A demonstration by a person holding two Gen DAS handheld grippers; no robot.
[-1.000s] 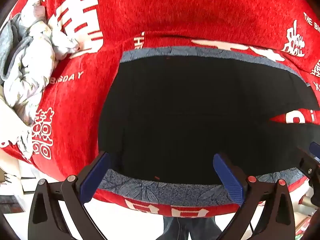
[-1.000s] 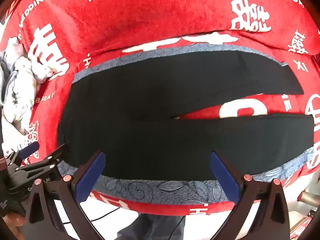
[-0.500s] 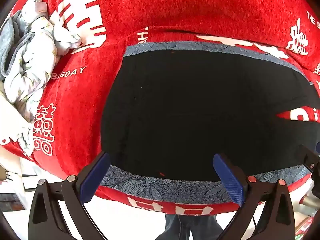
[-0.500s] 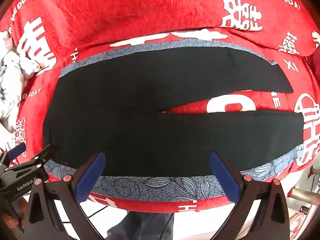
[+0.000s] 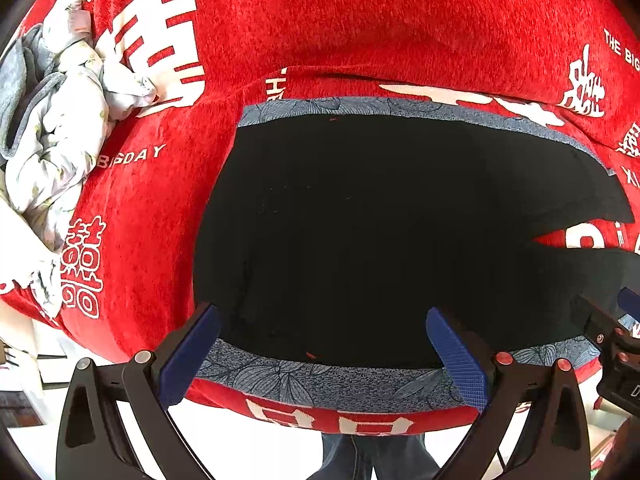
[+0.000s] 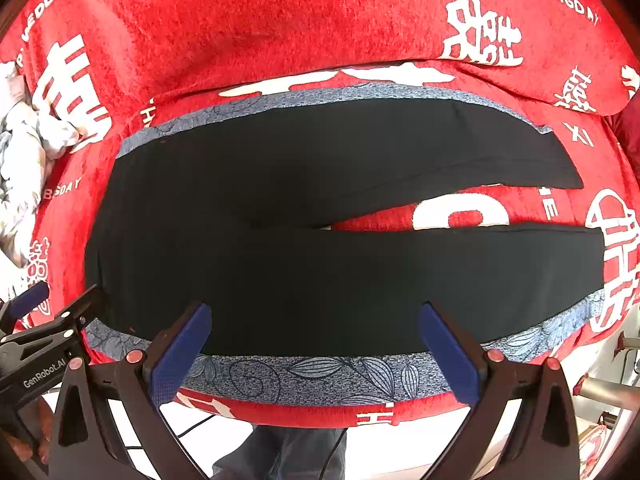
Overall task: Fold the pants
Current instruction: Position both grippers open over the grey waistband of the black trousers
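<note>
Black pants [image 6: 280, 264] lie flat on a grey-blue leaf-print mat [image 6: 304, 376], waist to the left and two legs spread apart to the right. In the left wrist view the waist part of the pants [image 5: 360, 232] fills the middle. My left gripper [image 5: 324, 356] is open and empty above the pants' near edge at the waist. My right gripper [image 6: 316, 348] is open and empty above the near leg's edge. Each gripper shows at the edge of the other's view.
The mat lies on a red cover with white lettering [image 6: 320, 20] over a sofa-like seat. A crumpled pale garment pile [image 5: 52, 128] sits at the left. The seat's front edge [image 5: 328, 416] drops to a white floor, where a person's legs stand.
Both views have shifted a little; the pants sit slightly lower and nearer in the frames. Both grippers stay open and empty. The pants have not moved.
</note>
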